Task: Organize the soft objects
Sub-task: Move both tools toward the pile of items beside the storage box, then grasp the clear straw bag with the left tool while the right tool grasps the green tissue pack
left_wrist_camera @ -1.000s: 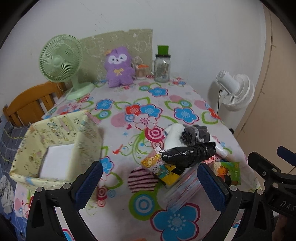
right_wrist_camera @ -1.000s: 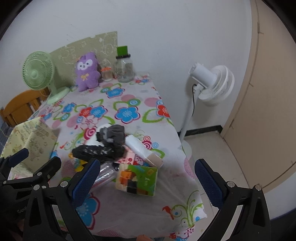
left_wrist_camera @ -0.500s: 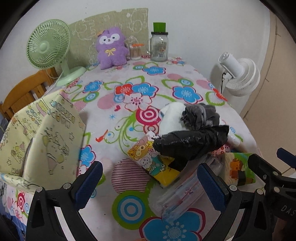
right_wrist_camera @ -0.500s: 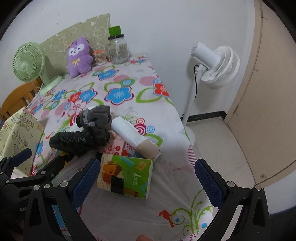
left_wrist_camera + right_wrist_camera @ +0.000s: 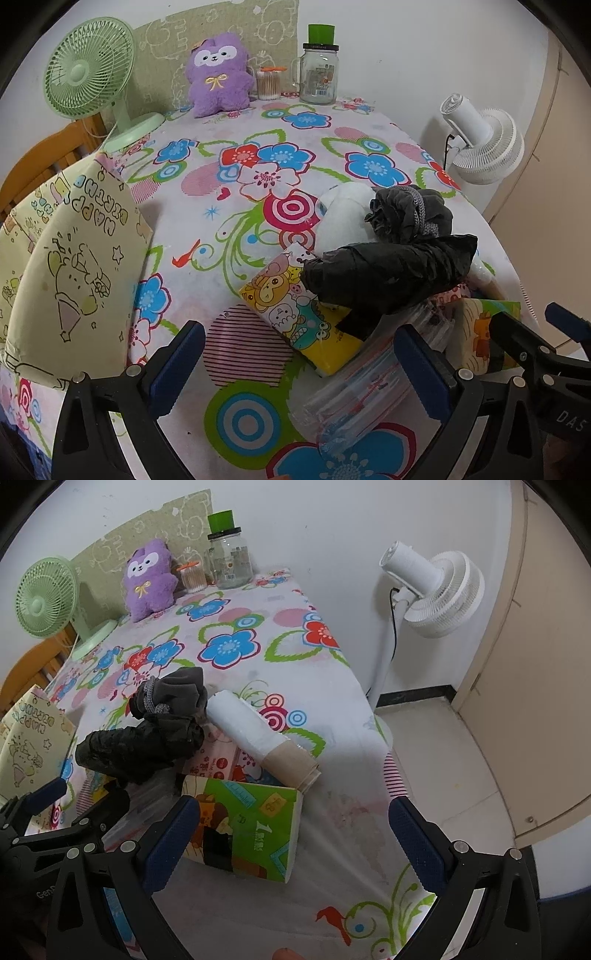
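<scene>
Both grippers wide and empty. Green tissue pack [image 5: 245, 825] lies between your right gripper's [image 5: 288, 843] jaws, long axis across them, probably nearest. Left gripper [image 5: 295, 369] faces the yellow pack [image 5: 295, 314], bin [image 5: 70, 258] to its left

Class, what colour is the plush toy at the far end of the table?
Purple plush toy, white face, yellow bow; clearest in the left wrist view.
</scene>
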Demonstrator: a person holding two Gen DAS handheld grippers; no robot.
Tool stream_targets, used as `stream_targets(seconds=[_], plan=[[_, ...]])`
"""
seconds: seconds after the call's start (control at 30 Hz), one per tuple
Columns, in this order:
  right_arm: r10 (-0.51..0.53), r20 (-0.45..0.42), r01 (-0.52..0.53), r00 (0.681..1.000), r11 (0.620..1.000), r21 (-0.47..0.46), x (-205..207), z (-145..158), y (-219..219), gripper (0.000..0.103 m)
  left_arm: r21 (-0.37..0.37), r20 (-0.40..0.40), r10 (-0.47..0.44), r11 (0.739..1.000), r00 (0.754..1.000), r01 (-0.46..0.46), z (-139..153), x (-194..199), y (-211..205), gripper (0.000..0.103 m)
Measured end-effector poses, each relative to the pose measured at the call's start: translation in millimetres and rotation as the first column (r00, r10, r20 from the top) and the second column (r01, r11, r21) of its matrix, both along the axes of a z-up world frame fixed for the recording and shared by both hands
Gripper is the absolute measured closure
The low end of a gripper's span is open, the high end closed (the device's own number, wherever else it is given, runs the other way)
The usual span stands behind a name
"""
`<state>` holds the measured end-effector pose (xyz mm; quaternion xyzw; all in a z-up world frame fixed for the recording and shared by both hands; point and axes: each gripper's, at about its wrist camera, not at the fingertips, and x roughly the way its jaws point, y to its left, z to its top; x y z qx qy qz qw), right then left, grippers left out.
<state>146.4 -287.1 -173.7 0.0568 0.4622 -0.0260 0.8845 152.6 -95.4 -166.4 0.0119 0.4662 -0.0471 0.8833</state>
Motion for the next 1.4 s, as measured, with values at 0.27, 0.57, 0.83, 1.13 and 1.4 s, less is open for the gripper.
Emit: stream_targets(seconds=[0.27, 0.57, 0.83, 1.13, 1.4], plan=[[-0.008, -0.022, 0.008, 1.0, 0.999, 0.037, -0.4, -3.7, -6.9, 0.0, -0.03, -0.007, -0.042, 0.999, 0.999, 0.042, 1.7, -2.6, 0.5, 0.0], [-0.051, -0.028, 0.05, 0.998, 0.998, -0.025, -4.5, -3.8, -15.5, 0.0, -0.046, -0.034, -0.118, 0.992, 0.992, 0.116, -3.9, -7.9, -11.7, 0.0], [-0.027, -0.047, 0.028, 0.999, 0.999, 0.026, -1.4, -13.0, -15.1, 0.0, -0.012, -0.073, -0.168, 0.986, 0.983, 0.168, -17.8, -12.5, -23.2, 0.0], [-0.022, -0.054, 0.025, 0.998, 0.998, 0.059, 5.2, -15.8, -14.5, 0.0, 0.015, -0.051, -0.157, 0.987, 0.986, 0.158, -19.1, -8.1, -23.5, 0.007], [0.015, -0.067, -0.009, 0.998, 0.996, 0.083, 6.4, -15.8, -3.8, 0.0, 0.016, -0.04, -0.177, 0.984, 0.983, 0.178, -14.7, -12.4, -26.5, 0.023]])
